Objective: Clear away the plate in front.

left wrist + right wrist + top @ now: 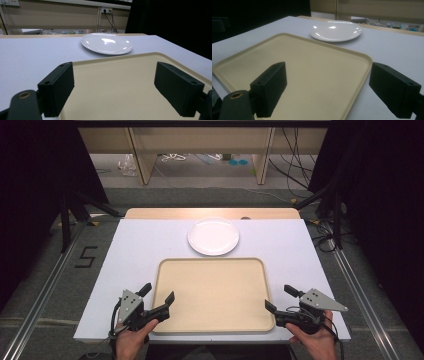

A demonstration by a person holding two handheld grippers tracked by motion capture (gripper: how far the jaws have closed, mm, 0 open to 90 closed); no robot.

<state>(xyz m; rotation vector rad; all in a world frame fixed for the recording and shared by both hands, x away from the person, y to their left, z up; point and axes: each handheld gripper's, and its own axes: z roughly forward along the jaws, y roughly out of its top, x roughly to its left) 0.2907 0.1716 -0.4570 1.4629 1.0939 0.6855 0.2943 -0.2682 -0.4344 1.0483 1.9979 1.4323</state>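
1. The left hand-held gripper sits at the near left corner of the tray, held by the person's left hand. It is matt black plastic with blocky, flat-faced jaws and a grey three-cornered plate on top. Its jaws stand wide apart with nothing between the pads; in the left gripper view one jaw hangs over the desk and the other over the tray.
2. The tray is a shallow, pale beige rectangle with rounded corners and a low raised rim, smooth and bare. It lies at the middle of the desk's near half.
3. The plate is round, white and glossy, catching light spots. It rests just beyond the tray's far edge, apart from it.
4. The right hand-held gripper, in the right hand, is at the tray's near right corner, jaws likewise spread and gripping nothing.
5. The desk has a flat white top with a wooden strip at its far edge; grey floor, cables and wooden furniture lie beyond.
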